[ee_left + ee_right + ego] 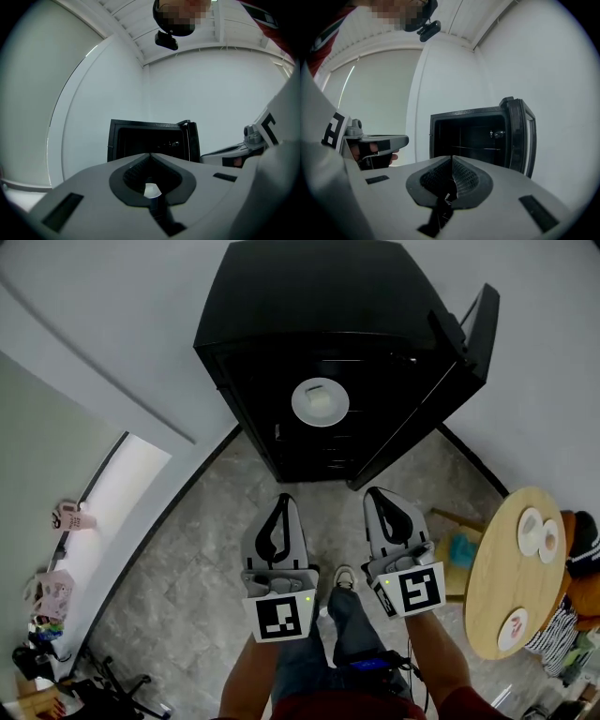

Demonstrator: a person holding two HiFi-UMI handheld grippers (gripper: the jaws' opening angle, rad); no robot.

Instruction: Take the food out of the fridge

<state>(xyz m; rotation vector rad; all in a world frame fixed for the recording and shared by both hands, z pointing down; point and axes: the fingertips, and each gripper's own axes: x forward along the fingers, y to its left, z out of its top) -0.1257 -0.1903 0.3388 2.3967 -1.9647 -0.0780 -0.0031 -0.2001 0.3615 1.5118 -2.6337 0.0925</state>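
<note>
Facing the open black fridge [309, 296], we hold the left claw [283, 502] and the right claw [380, 495] side by side above the stone floor [206, 549], both clenched with nothing between the jaws. A white plate of food [320, 401] sits on a shelf inside the fridge, well apart from both claws.

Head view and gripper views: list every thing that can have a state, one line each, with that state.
fridge: open, dark inside.
fridge door: swung wide open to the right.
plate of food: inside the fridge, not yet taken out.
left gripper: shut, nothing between its jaws.
right gripper: shut, nothing between its jaws.
</note>
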